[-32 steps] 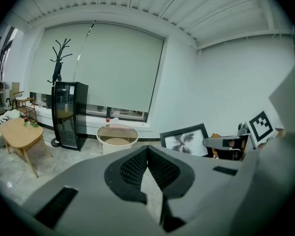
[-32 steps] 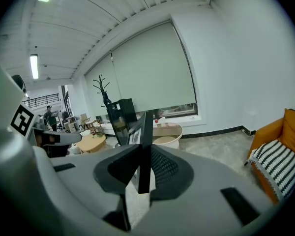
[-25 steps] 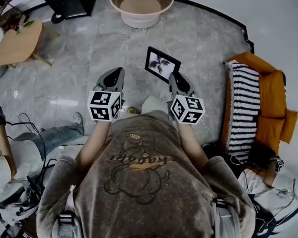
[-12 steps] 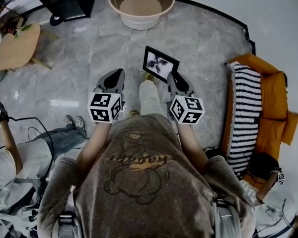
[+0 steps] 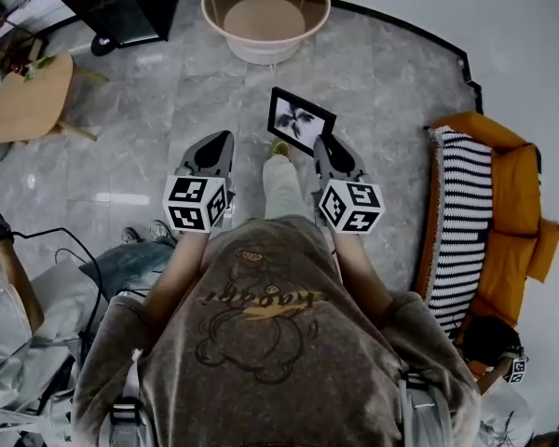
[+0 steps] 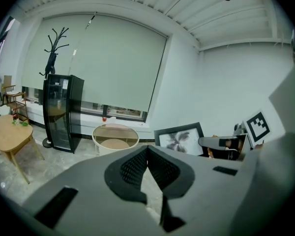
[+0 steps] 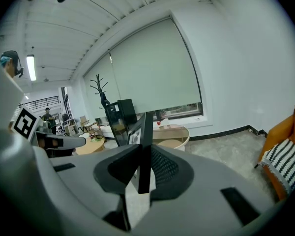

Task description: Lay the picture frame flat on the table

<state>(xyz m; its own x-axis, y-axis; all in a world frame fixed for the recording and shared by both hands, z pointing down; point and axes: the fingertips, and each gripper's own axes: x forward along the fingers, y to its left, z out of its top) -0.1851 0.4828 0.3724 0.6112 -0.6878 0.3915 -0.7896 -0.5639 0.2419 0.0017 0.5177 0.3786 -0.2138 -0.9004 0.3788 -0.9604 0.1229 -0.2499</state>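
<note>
The black picture frame (image 5: 301, 120) with a dark floral print hangs above the grey floor, gripped at its lower right corner by my right gripper (image 5: 328, 147). In the right gripper view the frame (image 7: 145, 132) stands edge-on between the jaws, which are shut on it (image 7: 143, 156). My left gripper (image 5: 220, 143) is held level beside it, about a hand's width to the left, shut with nothing in it. The left gripper view shows its pads meeting (image 6: 147, 150), with the frame (image 6: 179, 139) and the right gripper (image 6: 220, 142) beyond.
A round white-rimmed table (image 5: 265, 12) stands ahead on the floor. A wooden table (image 5: 30, 99) and a black cabinet (image 5: 121, 7) are at the far left. An orange sofa with a striped cushion (image 5: 466, 212) is at the right. Seated people are at the lower left (image 5: 19, 305).
The person has stepped forward, one leg now showing between the grippers. The round table and the floor have shifted in view. Both grippers keep their hold and spacing.
</note>
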